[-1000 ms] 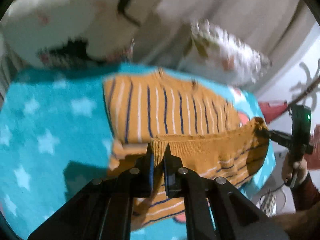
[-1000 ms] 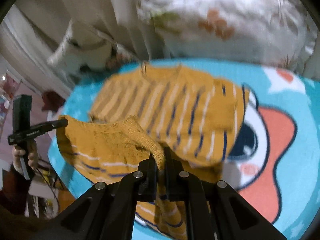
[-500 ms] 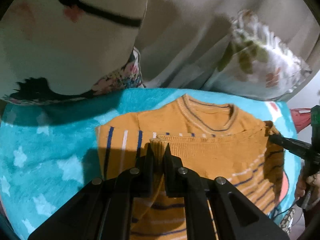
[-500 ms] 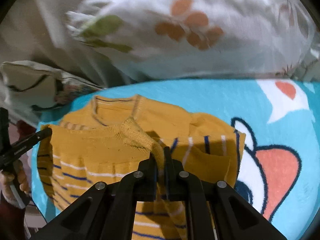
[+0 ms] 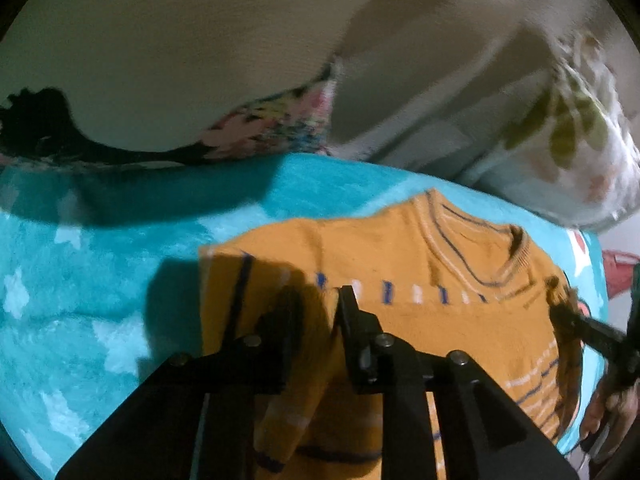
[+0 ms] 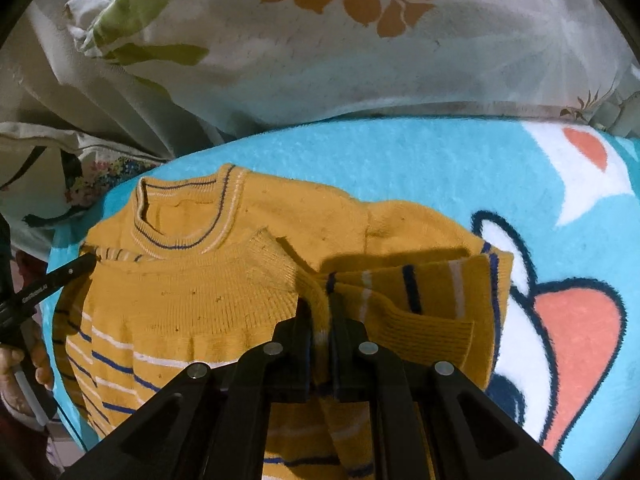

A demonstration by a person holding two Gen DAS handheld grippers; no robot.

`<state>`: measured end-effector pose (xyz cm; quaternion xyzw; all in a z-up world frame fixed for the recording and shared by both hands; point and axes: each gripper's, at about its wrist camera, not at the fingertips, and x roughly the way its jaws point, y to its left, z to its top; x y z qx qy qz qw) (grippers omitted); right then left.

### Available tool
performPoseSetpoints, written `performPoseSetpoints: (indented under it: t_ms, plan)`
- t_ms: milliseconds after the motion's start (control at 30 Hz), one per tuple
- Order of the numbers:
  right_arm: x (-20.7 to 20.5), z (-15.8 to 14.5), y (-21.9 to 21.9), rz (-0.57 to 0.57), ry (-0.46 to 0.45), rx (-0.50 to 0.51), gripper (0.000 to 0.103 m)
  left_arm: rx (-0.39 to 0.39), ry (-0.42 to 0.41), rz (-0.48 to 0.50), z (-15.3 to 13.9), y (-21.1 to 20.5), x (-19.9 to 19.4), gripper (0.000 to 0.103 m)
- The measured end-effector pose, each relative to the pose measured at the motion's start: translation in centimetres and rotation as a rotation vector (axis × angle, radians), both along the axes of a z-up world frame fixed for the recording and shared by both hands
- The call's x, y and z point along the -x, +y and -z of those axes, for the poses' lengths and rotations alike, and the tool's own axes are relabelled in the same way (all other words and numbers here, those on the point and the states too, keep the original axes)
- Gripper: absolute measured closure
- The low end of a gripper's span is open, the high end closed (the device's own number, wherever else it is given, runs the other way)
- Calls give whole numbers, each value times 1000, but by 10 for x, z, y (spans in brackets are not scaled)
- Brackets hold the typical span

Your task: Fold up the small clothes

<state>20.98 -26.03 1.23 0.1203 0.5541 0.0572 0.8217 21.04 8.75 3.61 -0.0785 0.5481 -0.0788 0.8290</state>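
Observation:
A mustard-yellow striped sweater (image 5: 420, 264) lies on the turquoise blanket (image 5: 100, 280), its lower half folded up so the ribbed hem (image 6: 224, 296) rests just below the collar (image 6: 184, 216). My left gripper (image 5: 316, 308) is over the hem's left corner. Its jaws are opening, and the fabric lies loose between them with the pads off it. My right gripper (image 6: 320, 312) is shut on the hem's right corner. Each gripper also shows at the edge of the other's view: the right gripper (image 5: 580, 328) and the left gripper (image 6: 60, 276).
A cream pillow with black print (image 5: 160, 60) and a white pillow with leaf print (image 6: 340, 40) crowd the blanket's far edge just past the collar. A cartoon figure (image 6: 560, 320) is printed on the blanket to the right. A hand (image 6: 24, 364) holds the left gripper's handle.
Both grippers carried the hem forward over the sweater's body and down near the collar. The left jaws, shut on the hem before, have parted; the right stay shut.

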Motion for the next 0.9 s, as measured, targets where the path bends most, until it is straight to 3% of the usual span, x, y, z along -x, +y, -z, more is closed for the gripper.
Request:
performPoseSetpoints:
  t_ms: [133,200,300,367,533,667,767,900]
  plan:
    - [1,0,-2,3,-8,-8,96,32,8,-24,0,7,0,80]
    - [1,-1,-3,12,-9,-21,96,29,-2,-25,-4,9,7,68]
    - [5,-3,-11,40,-17,-53,96,36,-17,-36,-14,15,20,63]
    - [8,-4,-22,74,-16,-105,96,48,-23,-42,-21,20,29,62]
    - [6,8,-57,176,33,-348,95,63,-31,-86,-33,37,56,61]
    - [7,6,-71,223,39,-420,85,65,-26,-134,-39,46,80,61]
    - [12,-4,-92,290,17,-395,68,74,-21,-158,-43,48,103,61]
    - [30,-25,-109,264,-26,-346,59,48,-26,-157,-51,38,133,59]
